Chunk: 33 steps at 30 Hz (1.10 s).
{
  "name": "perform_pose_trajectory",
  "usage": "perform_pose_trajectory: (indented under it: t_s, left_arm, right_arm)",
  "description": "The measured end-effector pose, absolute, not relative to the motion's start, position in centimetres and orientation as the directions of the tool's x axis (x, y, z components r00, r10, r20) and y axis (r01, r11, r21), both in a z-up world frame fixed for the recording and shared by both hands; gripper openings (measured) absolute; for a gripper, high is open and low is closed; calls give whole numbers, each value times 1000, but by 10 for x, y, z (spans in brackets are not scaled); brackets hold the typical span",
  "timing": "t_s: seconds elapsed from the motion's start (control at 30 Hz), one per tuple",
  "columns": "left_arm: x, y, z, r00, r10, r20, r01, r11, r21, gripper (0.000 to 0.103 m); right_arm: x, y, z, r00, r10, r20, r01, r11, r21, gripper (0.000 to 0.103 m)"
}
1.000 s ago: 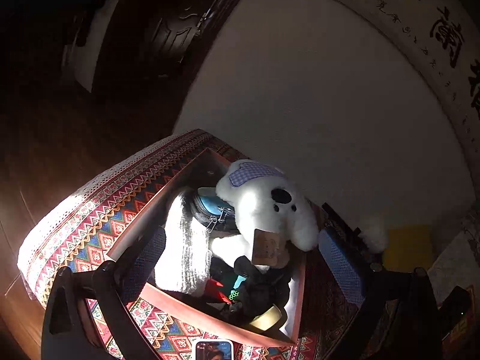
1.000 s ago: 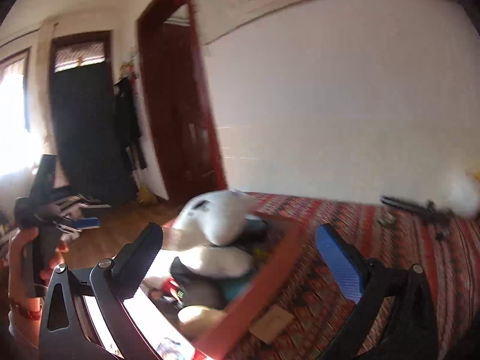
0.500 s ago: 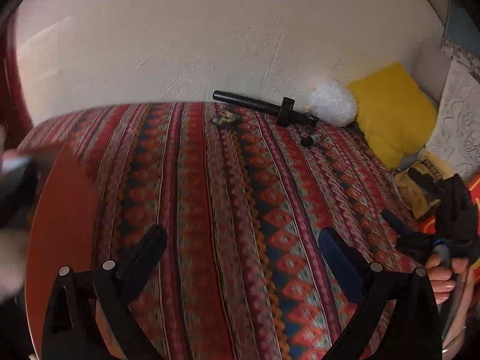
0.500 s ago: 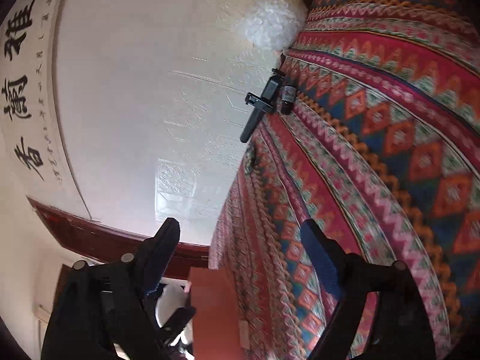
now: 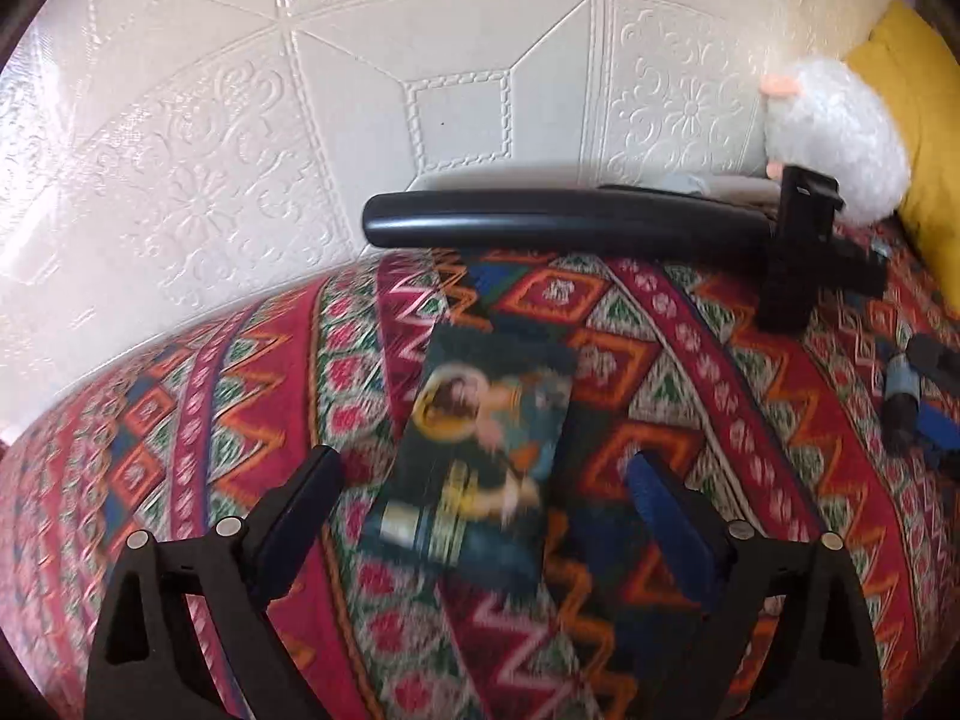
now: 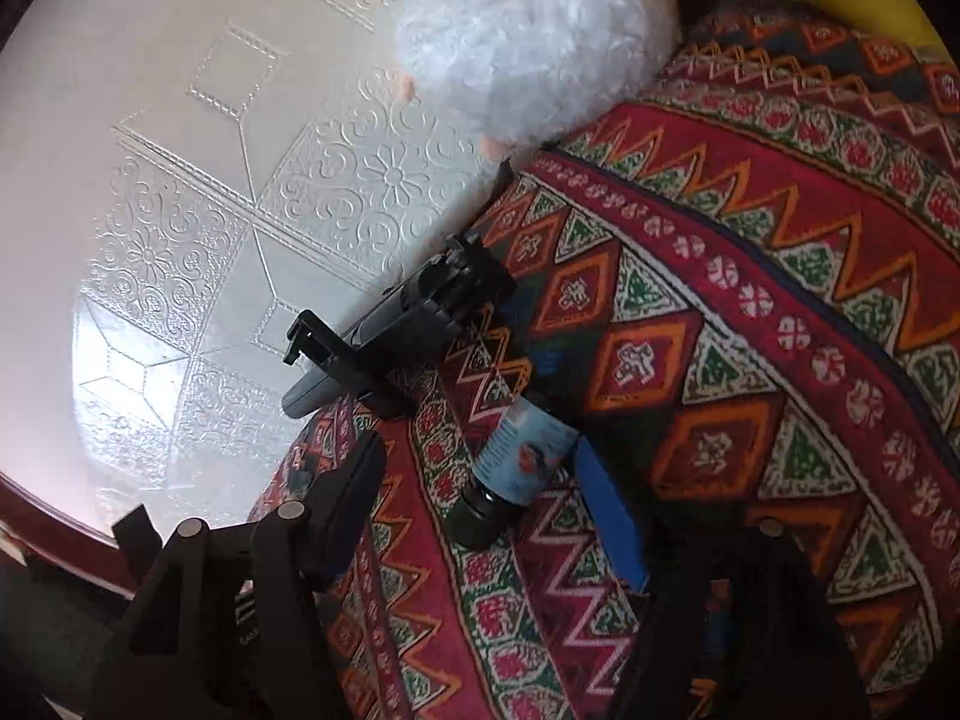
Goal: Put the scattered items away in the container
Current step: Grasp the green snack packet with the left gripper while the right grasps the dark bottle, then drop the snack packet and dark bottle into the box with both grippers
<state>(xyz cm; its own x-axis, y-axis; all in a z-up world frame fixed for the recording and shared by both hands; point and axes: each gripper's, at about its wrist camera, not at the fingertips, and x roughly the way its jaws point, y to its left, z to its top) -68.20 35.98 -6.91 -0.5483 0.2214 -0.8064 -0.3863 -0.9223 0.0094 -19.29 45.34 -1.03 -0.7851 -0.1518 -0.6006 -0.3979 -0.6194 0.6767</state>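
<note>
The left gripper (image 5: 483, 483) is closing with its jaws still spread either side of a flat picture card (image 5: 474, 456) lying on the patterned cloth (image 5: 180, 420), not pressing it. The right gripper (image 6: 480, 489) is closing too, a small dark bottle (image 6: 516, 468) between its jaws, ungripped. Beyond lie a black selfie stick (image 5: 570, 225) and a white plush toy (image 6: 534, 36) against the wall.

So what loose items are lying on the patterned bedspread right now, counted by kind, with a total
Black selfie stick: 1
Flat picture packet: 1
Small bottle with a blue label: 1
White fluffy plush toy: 1
Total: 4
</note>
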Motion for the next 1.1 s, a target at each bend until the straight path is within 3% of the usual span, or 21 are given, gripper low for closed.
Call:
perform_pose_trajectory:
  t_s: [0.03, 0.07, 0.1, 0.17, 0.37, 0.57, 0.67, 0.77, 0.9, 1.1]
  left_arm:
    - [-680, 356, -67, -553, 237, -799, -370, -929, -20, 40]
    - [-676, 354, -65, -554, 240, -797, -350, -936, -39, 42]
    - [-670, 351, -64, -548, 245, -800, -337, -940, -57, 42]
    - [-647, 343, -58, -528, 253, -810, -309, -946, -94, 42]
    - [-474, 316, -23, -458, 365, -811, -252, -928, -275, 42]
    - [-226, 277, 9, -446, 444, -777, -301, -892, -336, 42]
    - [-155, 236, 27, -471, 453, -757, -250, -891, -378, 42]
    - [-123, 168, 74, -596, 395, -699, -182, -915, -361, 42]
    - [-118, 53, 147, -792, 216, -572, -38, -951, -306, 42]
    - [-150, -62, 171, -833, 113, -541, 104, -930, -354, 42]
  right_arm:
    - [-192, 451, -11, -787, -125, -604, -402, -639, 656, 54]
    - [-191, 452, -12, -786, -108, -609, -404, -656, 638, 36]
    - [-186, 455, -16, -790, -108, -603, -400, -654, 642, 29]
    - [-171, 463, -21, -801, -171, -574, -373, -607, 702, 26]
    - [-49, 458, -2, -780, -340, -525, -370, -425, 826, 25]
    - [113, 384, 23, -682, -508, -527, -314, -447, 838, 25]
    - [178, 338, 34, -625, -584, -518, -267, -463, 845, 25]
    - [213, 284, 55, -589, -654, -474, -201, -450, 870, 25]
    - [206, 197, 119, -572, -718, -396, 9, -488, 873, 25]
    - [170, 82, 204, -562, -754, -340, 276, -559, 782, 25]
